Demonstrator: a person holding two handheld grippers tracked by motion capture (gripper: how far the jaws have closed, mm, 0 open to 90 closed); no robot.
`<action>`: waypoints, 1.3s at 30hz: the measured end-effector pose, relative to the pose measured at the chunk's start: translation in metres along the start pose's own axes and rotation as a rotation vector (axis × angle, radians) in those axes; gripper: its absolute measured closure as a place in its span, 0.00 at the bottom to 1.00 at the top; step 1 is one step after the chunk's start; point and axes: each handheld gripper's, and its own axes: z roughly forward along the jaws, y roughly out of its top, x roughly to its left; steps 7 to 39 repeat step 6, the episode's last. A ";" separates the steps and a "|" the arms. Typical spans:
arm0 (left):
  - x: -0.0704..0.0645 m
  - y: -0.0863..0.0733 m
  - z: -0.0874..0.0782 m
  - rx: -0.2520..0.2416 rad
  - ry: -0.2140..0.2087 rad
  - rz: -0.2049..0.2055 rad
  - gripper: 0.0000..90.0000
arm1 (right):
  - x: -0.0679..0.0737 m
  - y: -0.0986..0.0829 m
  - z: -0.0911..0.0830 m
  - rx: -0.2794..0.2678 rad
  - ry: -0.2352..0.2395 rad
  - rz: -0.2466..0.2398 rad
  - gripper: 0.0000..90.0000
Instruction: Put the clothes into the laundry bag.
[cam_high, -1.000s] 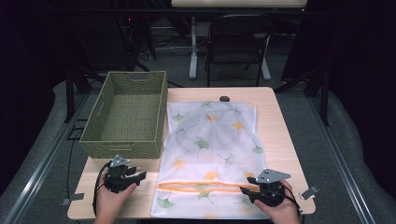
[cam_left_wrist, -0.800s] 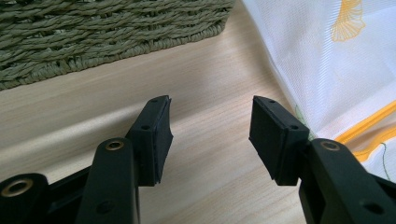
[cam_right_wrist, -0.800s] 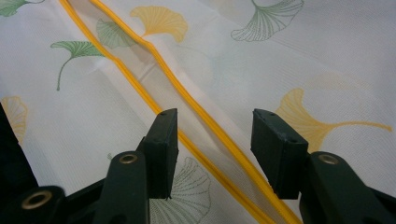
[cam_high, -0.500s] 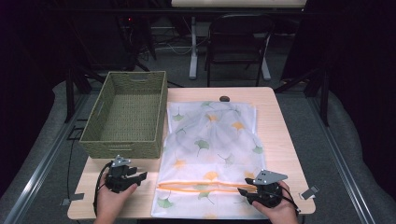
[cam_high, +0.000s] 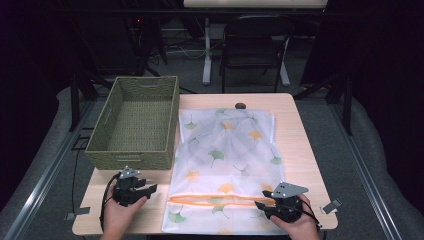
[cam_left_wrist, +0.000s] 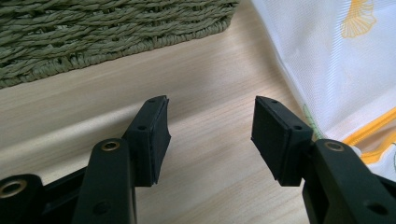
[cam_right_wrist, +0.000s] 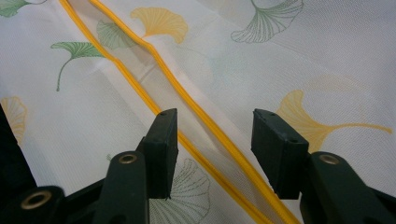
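Two large things share the counter (cam_high: 300, 150): a woven green basket (cam_high: 135, 122) at the far left, and a white mesh laundry bag (cam_high: 225, 165) with ginkgo leaves printed on it, which lies flat in the middle and reaches from the far part to the near edge. An orange zipper (cam_high: 220, 201) crosses the bag near its near end.

Since a second ago the right gripper (cam_high: 272, 206) has moved a little to the left, and it is now over the right end of the zipper. In the right gripper view its fingers (cam_right_wrist: 163, 144) are wide apart, one on each side of the orange zipper line (cam_right_wrist: 196, 135), and they hold nothing. I judge that this prepares a grasp on the bag's opening, which is not yet taken.

By contrast, the left gripper (cam_high: 147, 189) has kept its place on bare counter, just left of the bag and near the basket's front wall. Its fingers (cam_left_wrist: 154, 135) are also wide apart and empty, with the bag's edge (cam_left_wrist: 327, 84) beside them.
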 end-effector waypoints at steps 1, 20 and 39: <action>0.000 0.000 0.000 0.002 0.004 0.000 0.51 | 0.000 0.000 0.000 0.000 0.000 0.000 0.57; 0.003 0.000 0.001 0.003 0.019 -0.004 0.49 | 0.000 0.000 0.000 -0.003 0.000 0.000 0.57; 0.003 0.000 0.001 0.003 0.019 -0.004 0.49 | 0.000 0.000 0.000 -0.003 0.000 0.000 0.57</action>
